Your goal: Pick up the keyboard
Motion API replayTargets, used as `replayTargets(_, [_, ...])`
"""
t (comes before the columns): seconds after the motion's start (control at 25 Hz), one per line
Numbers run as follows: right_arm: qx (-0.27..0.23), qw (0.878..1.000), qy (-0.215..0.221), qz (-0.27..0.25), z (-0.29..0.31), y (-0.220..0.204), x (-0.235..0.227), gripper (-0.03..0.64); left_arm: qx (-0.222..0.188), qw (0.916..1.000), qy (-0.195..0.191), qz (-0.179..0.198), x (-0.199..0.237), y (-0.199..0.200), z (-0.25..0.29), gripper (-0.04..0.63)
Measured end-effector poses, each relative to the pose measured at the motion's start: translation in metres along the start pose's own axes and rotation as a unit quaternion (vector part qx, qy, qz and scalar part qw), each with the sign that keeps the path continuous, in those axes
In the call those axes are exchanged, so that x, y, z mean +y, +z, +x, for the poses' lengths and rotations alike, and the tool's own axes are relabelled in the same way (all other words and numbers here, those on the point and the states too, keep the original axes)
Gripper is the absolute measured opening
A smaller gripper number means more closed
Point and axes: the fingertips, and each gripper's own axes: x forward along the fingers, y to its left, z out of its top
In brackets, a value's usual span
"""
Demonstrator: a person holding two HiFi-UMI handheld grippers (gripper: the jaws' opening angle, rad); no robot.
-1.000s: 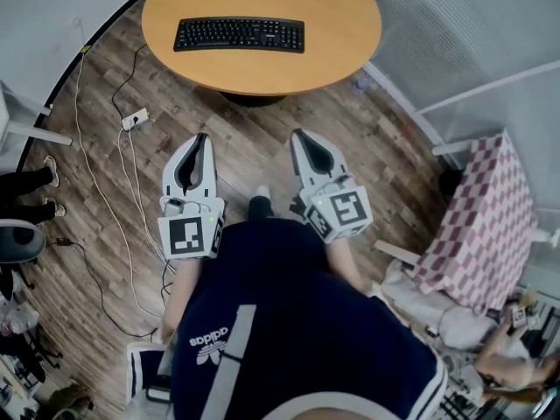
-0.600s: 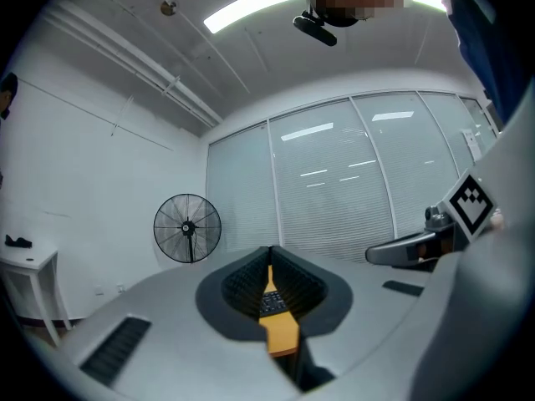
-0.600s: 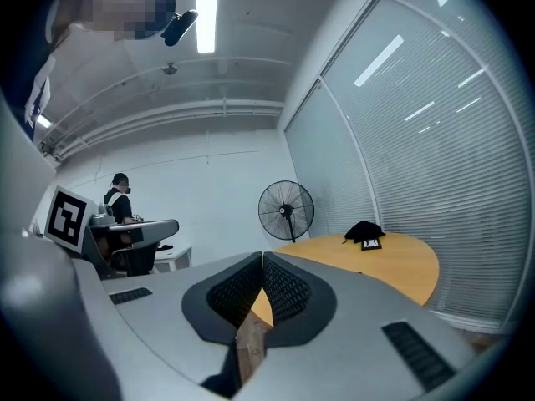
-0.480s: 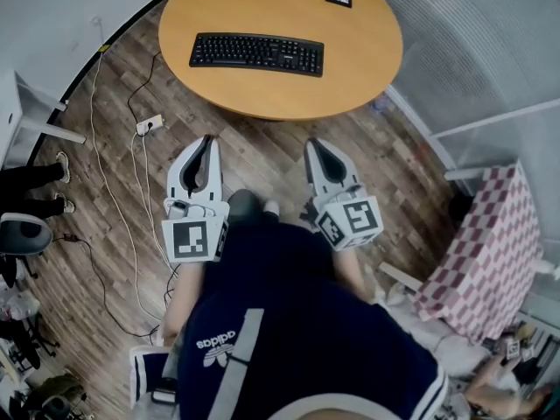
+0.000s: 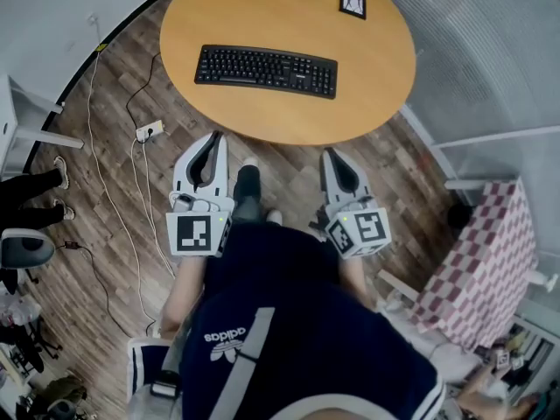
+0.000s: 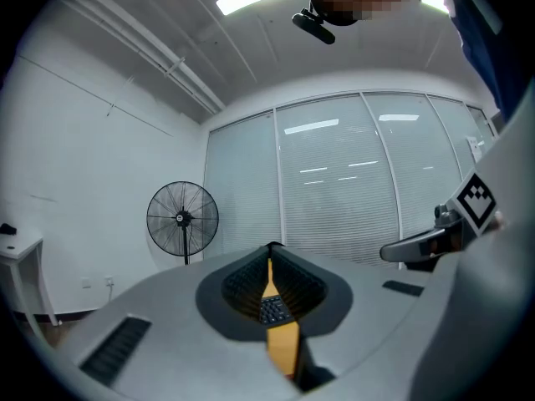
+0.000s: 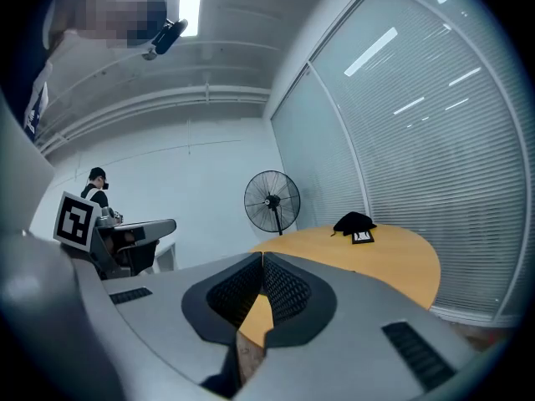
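The person's dark blue shirt [image 5: 297, 313] carries white "adidas" lettering, seen upside down. The left gripper [image 5: 215, 138] and right gripper [image 5: 333, 154] are both clenched on nothing, tips meeting. The black computer keyboard [image 5: 266, 70] lies untouched ahead of the fingertips, on the round wooden table [image 5: 376, 77]. Beyond it, the print on a small framed card [image 5: 353, 3] is too small to read.

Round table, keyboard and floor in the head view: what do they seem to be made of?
Round table: wood or wood-look laminate, smooth and matte, a uniform honey tone without visible grain.
Keyboard: black plastic, matte, judging by its moulded keys.
Floor: grey-brown planks with streaky grain, wood or vinyl; cannot tell which.
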Motion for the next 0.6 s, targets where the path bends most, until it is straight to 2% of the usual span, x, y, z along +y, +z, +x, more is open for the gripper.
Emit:
replayTargets(0.44, [-0.007, 0.999, -0.046, -0.008, 0.108, 0.043, -0.025, 0.006, -0.012, 0.9991, -0.04, 0.008, 0.075, 0.025, 0.111, 0.015])
replayTargets(0.6, [-0.007, 0.998, -0.064, -0.005, 0.133, 0.049, -0.032, 0.006, 0.002, 0.9983, -0.056, 0.014, 0.094, 0.018, 0.135, 0.015])
